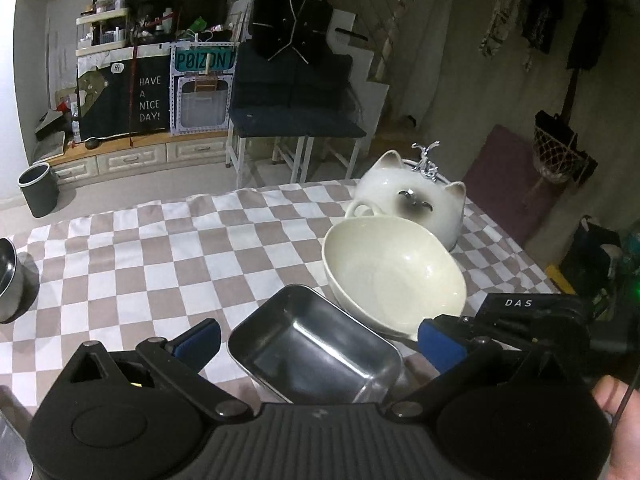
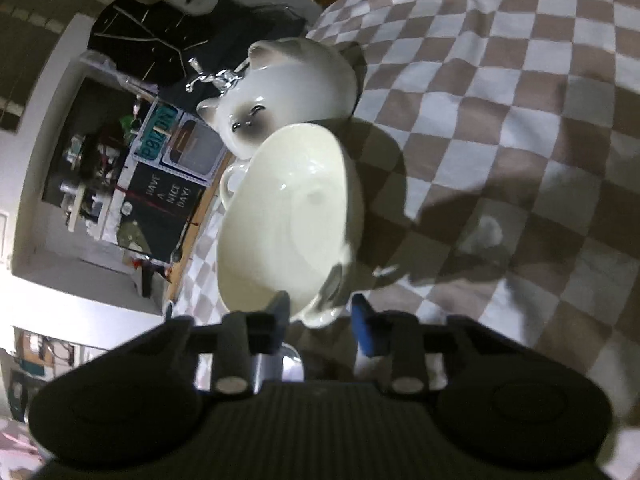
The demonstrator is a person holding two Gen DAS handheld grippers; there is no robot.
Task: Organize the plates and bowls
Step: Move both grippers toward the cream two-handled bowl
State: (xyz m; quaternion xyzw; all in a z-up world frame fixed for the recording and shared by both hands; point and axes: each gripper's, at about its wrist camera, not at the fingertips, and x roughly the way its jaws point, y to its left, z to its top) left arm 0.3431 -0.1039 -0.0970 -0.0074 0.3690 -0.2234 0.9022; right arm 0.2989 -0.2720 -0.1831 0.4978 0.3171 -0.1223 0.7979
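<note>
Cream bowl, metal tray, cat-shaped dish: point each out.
cream bowl (image 1: 394,268), left wrist view, inner wall.
metal tray (image 1: 308,348), left wrist view, inside bottom.
cat-shaped dish (image 2: 296,84), right wrist view, white back.

A dark banner (image 1: 149,98) read "HAVE A NICE DAY!"; right of it, a teal sign (image 1: 203,60) read "POIZON"; the right gripper (image 1: 520,303) bore "DAS".

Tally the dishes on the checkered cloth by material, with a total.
Ceramic: 2, the cream bowl and the cat-face dish.
Metal: 2, the rectangular steel tray and a round steel container at the left edge.
Total: 4
</note>
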